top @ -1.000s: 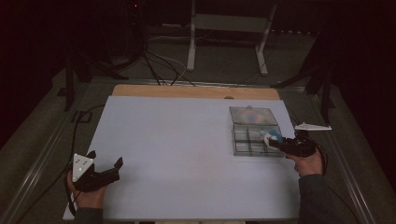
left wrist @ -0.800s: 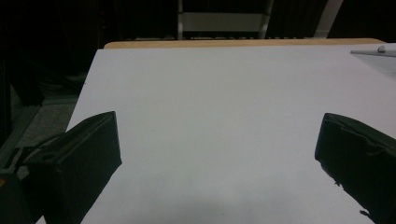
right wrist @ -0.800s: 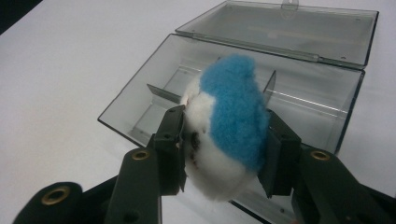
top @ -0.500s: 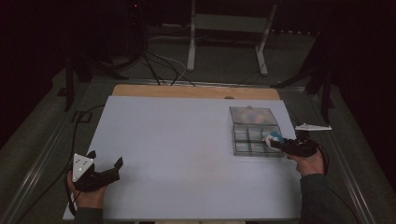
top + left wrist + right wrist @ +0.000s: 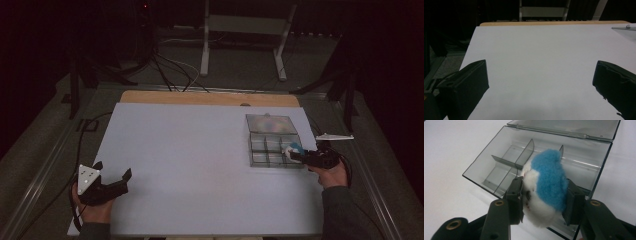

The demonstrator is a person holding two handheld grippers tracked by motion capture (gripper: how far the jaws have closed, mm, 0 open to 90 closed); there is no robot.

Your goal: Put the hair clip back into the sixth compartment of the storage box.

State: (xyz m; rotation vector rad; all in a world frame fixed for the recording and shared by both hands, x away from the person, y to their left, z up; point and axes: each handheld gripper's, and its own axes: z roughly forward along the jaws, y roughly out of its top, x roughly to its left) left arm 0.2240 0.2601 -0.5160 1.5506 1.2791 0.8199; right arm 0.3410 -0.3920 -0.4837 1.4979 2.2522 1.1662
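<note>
Fuzzy blue-and-white toy (image 5: pixel 546 187) is squeezed between your right gripper (image 5: pixel 544 197) jaws, right over the clear divided box (image 5: pixel 272 142) with its lid open, no readable labels. Your left gripper (image 5: pixel 107 185) sits spread wide over the white table (image 5: pixel 190 165).

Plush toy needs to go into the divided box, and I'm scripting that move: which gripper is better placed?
Right gripper: shut on the plush toy over the clear box. Left gripper is open, far off.
</note>
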